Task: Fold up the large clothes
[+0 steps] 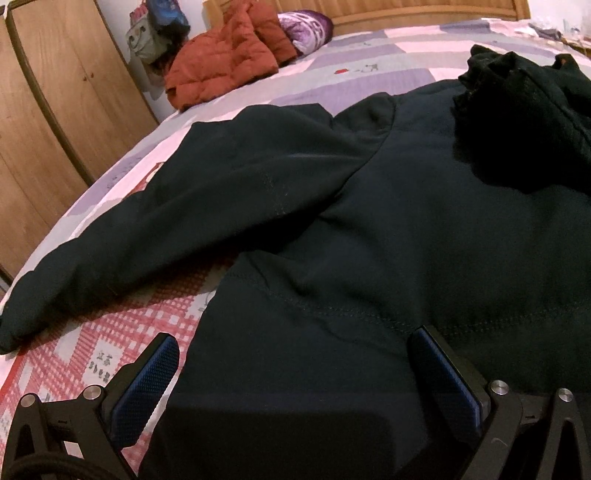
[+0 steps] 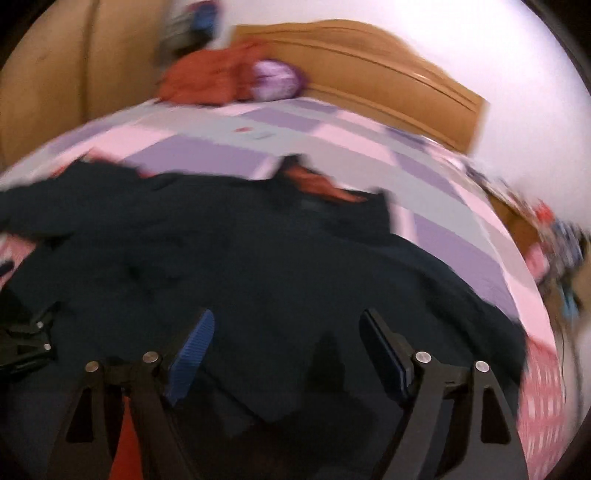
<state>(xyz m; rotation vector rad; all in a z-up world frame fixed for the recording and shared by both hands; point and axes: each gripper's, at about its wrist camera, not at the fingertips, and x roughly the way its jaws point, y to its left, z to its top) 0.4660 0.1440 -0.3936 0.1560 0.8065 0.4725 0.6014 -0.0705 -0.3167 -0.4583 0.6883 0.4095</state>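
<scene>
Jacket (image 1: 369, 229), dark navy, lies spread on the bed (image 1: 332, 85) right ahead of my left hand-held gripper (image 1: 291, 373), whose jaws are spread wide over the hem, pinching nothing. My right hand-held gripper (image 2: 286, 354) is spread too, hanging above the same jacket, view pretty blurry. Orange puffer coat (image 1: 225, 55) sits far ahead by the headboard.

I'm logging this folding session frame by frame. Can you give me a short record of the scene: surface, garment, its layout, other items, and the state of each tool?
surface: bed with patchwork sheet
garment: dark jacket, spread on the bed
sleeve: left sleeve stretched out toward the bed edge
other items: orange puffer jacket and purple pillow by the headboard
left tool: open, above the jacket hem
right tool: open, nothing gripped, view blurred
</scene>
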